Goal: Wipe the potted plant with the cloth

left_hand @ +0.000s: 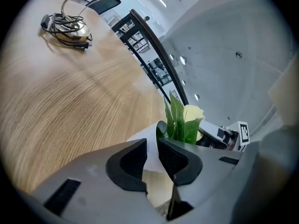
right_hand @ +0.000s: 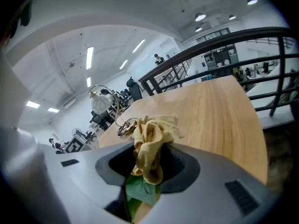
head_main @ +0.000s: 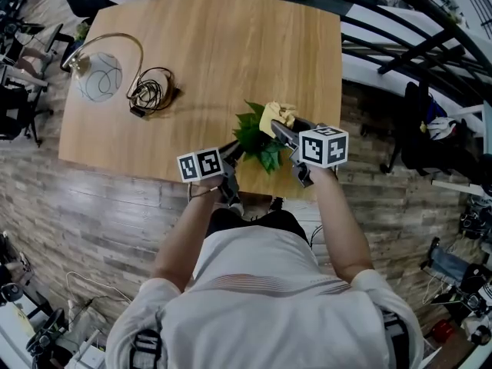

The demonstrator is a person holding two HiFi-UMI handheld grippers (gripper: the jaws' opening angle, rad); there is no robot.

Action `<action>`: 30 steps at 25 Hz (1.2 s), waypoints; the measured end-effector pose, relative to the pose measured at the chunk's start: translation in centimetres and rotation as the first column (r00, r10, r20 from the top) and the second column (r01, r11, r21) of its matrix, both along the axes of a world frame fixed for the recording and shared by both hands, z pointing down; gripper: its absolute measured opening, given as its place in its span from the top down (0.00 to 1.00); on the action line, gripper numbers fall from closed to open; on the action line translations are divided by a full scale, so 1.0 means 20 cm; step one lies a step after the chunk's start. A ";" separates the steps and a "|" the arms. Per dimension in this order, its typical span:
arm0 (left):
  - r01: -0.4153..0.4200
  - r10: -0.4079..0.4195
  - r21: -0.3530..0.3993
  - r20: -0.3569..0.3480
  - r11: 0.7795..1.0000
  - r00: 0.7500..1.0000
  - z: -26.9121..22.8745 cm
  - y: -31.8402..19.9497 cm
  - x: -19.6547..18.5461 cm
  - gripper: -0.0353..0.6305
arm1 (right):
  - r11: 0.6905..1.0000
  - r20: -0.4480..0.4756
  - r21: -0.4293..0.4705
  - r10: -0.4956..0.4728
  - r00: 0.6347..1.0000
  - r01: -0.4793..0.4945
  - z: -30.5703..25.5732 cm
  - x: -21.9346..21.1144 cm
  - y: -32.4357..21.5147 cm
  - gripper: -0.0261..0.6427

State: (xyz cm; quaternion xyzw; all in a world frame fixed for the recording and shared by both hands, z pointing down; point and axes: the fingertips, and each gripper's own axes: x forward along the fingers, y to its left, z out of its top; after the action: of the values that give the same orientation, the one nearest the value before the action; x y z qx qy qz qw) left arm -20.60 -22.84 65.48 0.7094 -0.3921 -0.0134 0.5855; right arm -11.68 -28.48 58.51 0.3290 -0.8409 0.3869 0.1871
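A small potted plant with green leaves stands in a white pot near the front edge of the wooden table. My left gripper comes at it from the left; in the left gripper view the left gripper is shut on the pot's white wall, with leaves rising just beyond. My right gripper is shut on a crumpled yellow cloth and holds it against the plant's top. In the right gripper view the cloth bulges out of the right gripper, with a green leaf under it.
At the table's far left lies a lamp with a glass globe and a tangle of dark cable. Dark railings run past the table's right side. The table's front edge lies just below the pot.
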 end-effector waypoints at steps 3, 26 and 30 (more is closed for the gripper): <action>0.017 -0.017 -0.013 -0.012 1.000 1.000 0.01 0.00 -0.01 0.83 | 0.996 -0.053 0.008 0.084 0.995 -0.084 0.05 0.18 -0.05 0.68; 0.037 -0.037 -0.014 -0.003 0.999 0.999 0.00 -0.01 -0.01 0.83 | 0.995 -0.137 -0.005 0.099 0.986 -0.101 0.00 0.43 0.26 0.68; 0.041 -0.041 -0.013 -0.001 0.999 0.999 0.01 -0.01 -0.01 0.83 | 0.999 0.089 0.035 0.011 0.996 -0.014 -0.26 0.24 0.35 0.68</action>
State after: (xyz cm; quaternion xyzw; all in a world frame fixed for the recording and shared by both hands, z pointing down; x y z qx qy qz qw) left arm -20.80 -22.99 65.65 0.6975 -0.4062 -0.0233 0.5899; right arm -6.87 -21.57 53.28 0.3199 -0.8531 0.3873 0.1414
